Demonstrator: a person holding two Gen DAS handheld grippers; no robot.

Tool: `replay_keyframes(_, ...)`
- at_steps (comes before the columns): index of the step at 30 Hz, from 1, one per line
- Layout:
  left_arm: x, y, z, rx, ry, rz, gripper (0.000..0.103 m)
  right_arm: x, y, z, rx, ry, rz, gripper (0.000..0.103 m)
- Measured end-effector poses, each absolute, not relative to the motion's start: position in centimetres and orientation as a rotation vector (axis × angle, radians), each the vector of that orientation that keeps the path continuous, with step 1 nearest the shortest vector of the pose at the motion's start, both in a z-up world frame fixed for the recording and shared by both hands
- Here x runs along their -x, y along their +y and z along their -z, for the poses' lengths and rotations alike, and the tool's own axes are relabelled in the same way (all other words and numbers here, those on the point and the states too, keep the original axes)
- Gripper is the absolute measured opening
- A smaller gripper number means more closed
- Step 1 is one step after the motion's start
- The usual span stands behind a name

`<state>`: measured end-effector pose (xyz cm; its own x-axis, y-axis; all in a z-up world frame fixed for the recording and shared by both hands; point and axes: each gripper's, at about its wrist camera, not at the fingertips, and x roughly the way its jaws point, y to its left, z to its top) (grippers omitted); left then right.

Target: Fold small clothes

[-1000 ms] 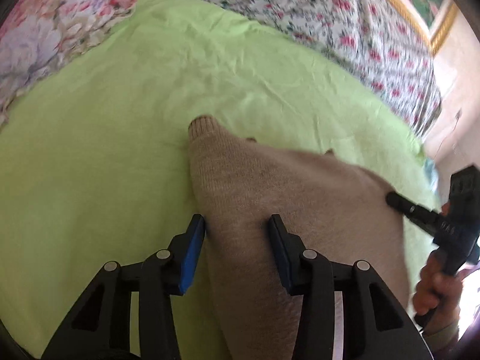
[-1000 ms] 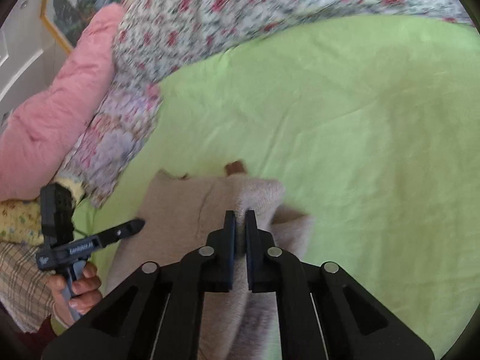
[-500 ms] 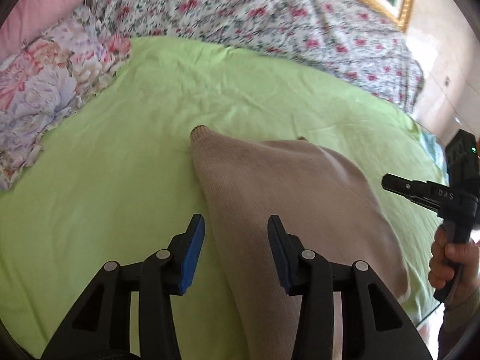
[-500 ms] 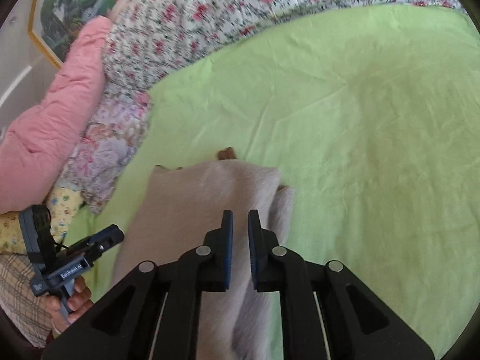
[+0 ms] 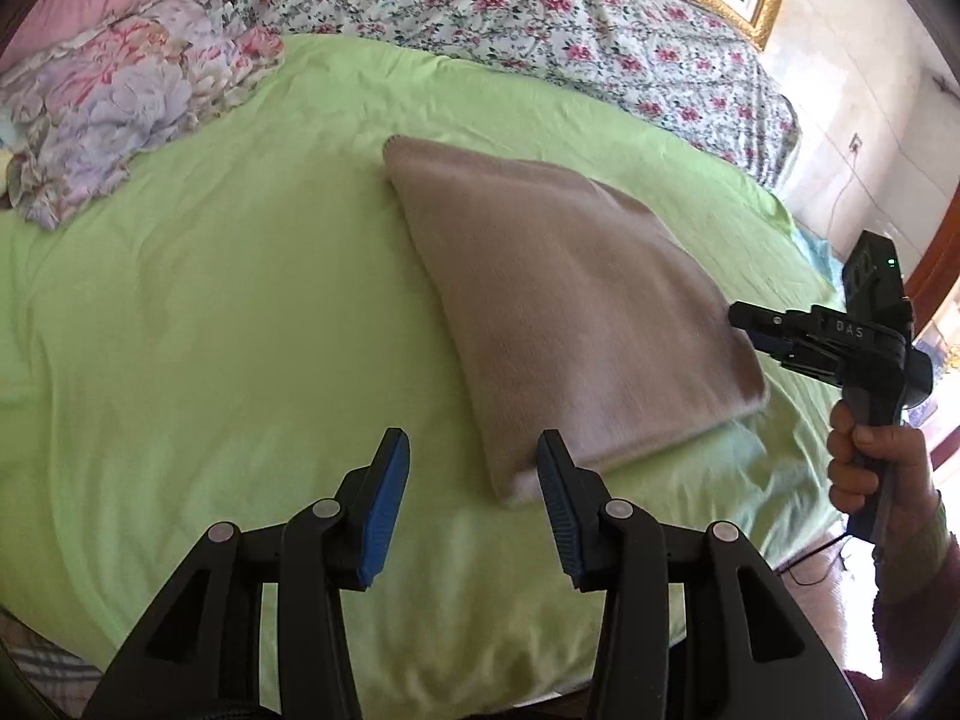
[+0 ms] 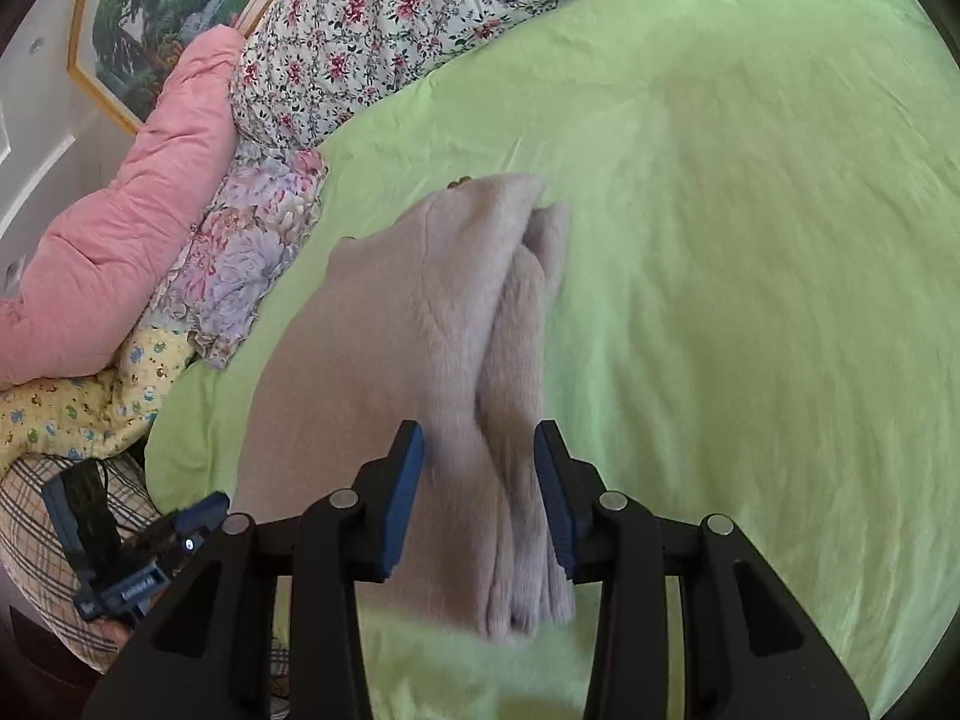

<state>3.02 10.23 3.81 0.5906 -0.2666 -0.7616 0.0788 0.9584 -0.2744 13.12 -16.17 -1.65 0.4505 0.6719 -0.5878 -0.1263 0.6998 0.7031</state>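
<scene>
Left wrist view: my left tongs are spread wide and released, hovering above the lime-green bedsheet. A folded beige knit sweater lies flat on the bed ahead and slightly right of them, its near corner just beyond the right-hand pad. At the far right, my right hand holds the other tool, whose tip sits beside the sweater's right edge. A floral quilt and a flowered pillow border the sheet at the far side.

From the right wrist view, my right tongs are also released, pads apart, with the sweater's layered folded edge running between them; whether they touch the fabric I cannot tell. A pink comforter lies at left beside the flowered pillow, and a framed landscape painting hangs above.
</scene>
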Motion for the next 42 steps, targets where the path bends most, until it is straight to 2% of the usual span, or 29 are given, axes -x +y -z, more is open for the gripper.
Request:
replay_keyframes(7, -3.6, 7.6, -2.6, 0.093, 0.934, 0.184, 0.044, -11.5, -15.0, 1.7, -0.605, 0.999, -0.555, 0.040)
replay_keyframes(8, -4.1, 7.7, -2.3, 0.091, 0.937, 0.177, 0.036, -11.5, -14.7, 1.8, -0.595, 1.005, -0.556, 0.040)
replay_keyframes(9, -4.5, 7.7, -2.0, 0.086, 0.944, 0.163, 0.014, -11.5, -14.3, 1.9, -0.579, 1.013, -0.558, 0.032)
replay_keyframes(11, -4.8, 7.4, -1.7, 0.077, 0.957, 0.143, 0.010, -11.4, -13.7, 1.9, -0.545, 1.027, -0.559, 0.008)
replay_keyframes(14, -4.3, 7.2, -2.3, 0.044, 0.923, 0.119, 0.009, -10.9, -14.6, -0.3, -0.503, 0.951, -0.559, 0.007)
replay_keyframes(17, -4.5, 7.0, -0.9, 0.031, 0.973, 0.094, 0.008, -10.9, -15.4, -1.0, -0.440, 0.940, -0.547, 0.007)
replay_keyframes(22, -4.5, 6.7, 0.2, 0.025, 0.992, 0.082, 0.008, -10.9, -14.6, 4.2, -0.386, 1.062, -0.503, 0.007)
replay_keyframes(31, -3.5, 8.1, -0.5, 0.076, 1.035, 0.175, 0.014, -11.5, -15.8, 4.6, -0.466, 1.080, -0.501, 0.008)
replay_keyframes(32, -2.9, 8.5, -1.0, 0.077, 1.029, 0.195, 0.014, -11.4, -15.9, 4.4, -0.472, 1.086, -0.496, 0.012)
replay_keyframes(33, -2.5, 8.7, -1.5, 0.074, 1.019, 0.201, 0.014, -11.2, -16.3, 4.2, -0.470, 1.093, -0.478, 0.024)
replay_keyframes(34, -2.1, 9.0, -2.3, 0.068, 1.002, 0.215, 0.014, -10.8, -16.8, 4.0, -0.464, 1.094, -0.457, 0.029)
replay_keyframes(38, -2.2, 10.4, -5.4, 0.104, 0.919, 0.250, 0.014, -10.1, -19.0, 1.6, -0.524, 1.032, -0.434, 0.031)
replay_keyframes(42, -6.3, 10.5, -6.8, 0.174, 0.868, 0.256, 0.012, -11.8, -18.0, -1.8, -0.537, 0.912, -0.484, 0.031)
